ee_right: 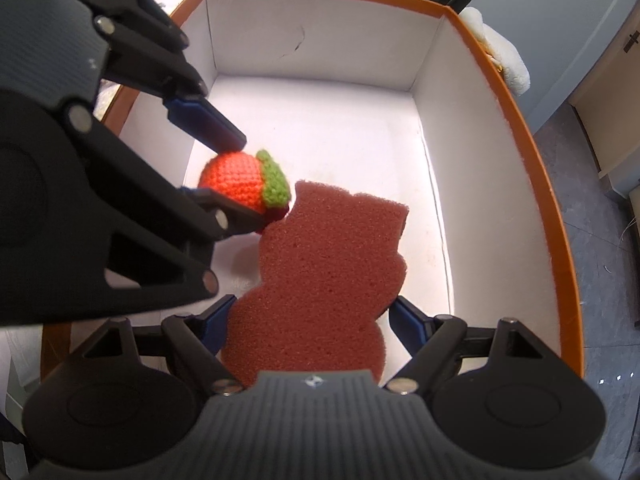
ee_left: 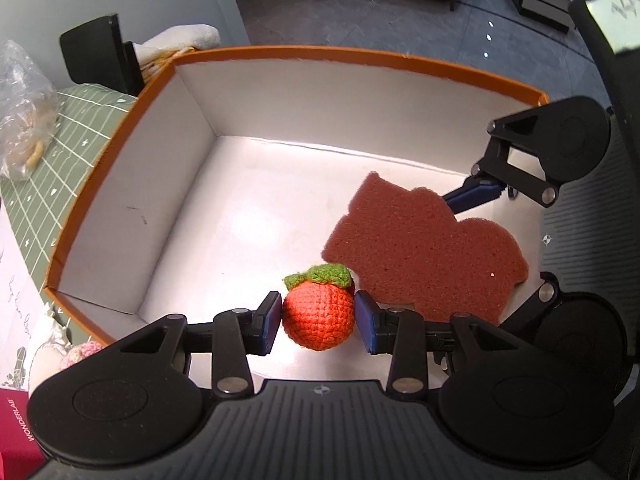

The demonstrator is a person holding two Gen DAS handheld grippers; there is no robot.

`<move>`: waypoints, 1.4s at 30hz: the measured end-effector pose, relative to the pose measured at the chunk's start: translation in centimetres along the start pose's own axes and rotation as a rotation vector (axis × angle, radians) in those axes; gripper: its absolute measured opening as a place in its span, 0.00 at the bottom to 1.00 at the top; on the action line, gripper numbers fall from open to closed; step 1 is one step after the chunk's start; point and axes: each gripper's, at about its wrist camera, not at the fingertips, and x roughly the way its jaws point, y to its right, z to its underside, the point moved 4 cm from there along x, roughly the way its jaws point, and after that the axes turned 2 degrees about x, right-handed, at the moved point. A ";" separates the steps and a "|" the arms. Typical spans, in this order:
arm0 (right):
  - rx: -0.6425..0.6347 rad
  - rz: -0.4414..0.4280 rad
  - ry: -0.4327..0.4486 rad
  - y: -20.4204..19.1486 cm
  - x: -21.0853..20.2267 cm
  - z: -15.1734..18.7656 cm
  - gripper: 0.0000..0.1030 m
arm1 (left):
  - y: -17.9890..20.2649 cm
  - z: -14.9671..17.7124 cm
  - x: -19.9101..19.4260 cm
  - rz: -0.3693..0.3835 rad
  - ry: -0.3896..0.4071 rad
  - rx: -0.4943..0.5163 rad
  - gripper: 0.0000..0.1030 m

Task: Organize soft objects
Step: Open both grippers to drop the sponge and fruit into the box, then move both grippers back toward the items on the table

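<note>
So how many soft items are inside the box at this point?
2. A crocheted ball sits between the left gripper pads near the box middle; a flat red sponge lies beside it, between the right gripper fingers. The grippers may hide others.

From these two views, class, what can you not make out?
- Sponge: near end, right wrist view, cut off behind the right gripper body.
- Ball: underside, hidden by the left gripper; whether it rests on the box floor is unclear.
- Bag: contents blurred, left wrist view.
</note>
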 end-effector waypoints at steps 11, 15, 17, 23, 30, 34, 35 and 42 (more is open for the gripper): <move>-0.010 -0.003 -0.018 -0.2 0.4 0.1 0.78 | 0.1 0.6 1.4 0.032 -0.048 -0.014 0.47; -0.008 -0.012 -0.014 0.0 0.6 -0.1 0.82 | -0.2 0.2 1.3 0.012 -0.043 0.001 0.62; -0.007 -0.006 -0.006 0.1 0.4 -0.1 0.83 | -0.4 0.0 0.8 0.000 -0.032 -0.001 0.66; 0.003 0.011 0.033 0.1 -1.5 0.1 0.83 | -0.9 -0.1 -1.4 -0.010 0.004 -0.011 0.69; 0.037 0.103 0.126 0.7 -5.1 0.0 0.83 | -2.9 0.1 -6.3 0.065 0.118 -0.101 0.71; 0.075 0.155 0.205 1.0 -7.5 -0.5 0.83 | -5.2 0.7 -10.2 0.066 0.206 -0.178 0.74; 0.082 0.160 0.225 1.0 -8.0 -0.8 0.83 | -5.8 1.0 -11.1 0.067 0.226 -0.195 0.74; 0.080 0.173 0.335 -1.5 -10.6 -3.2 0.85 | -11.7 6.5 -14.0 -0.002 0.285 -0.287 0.78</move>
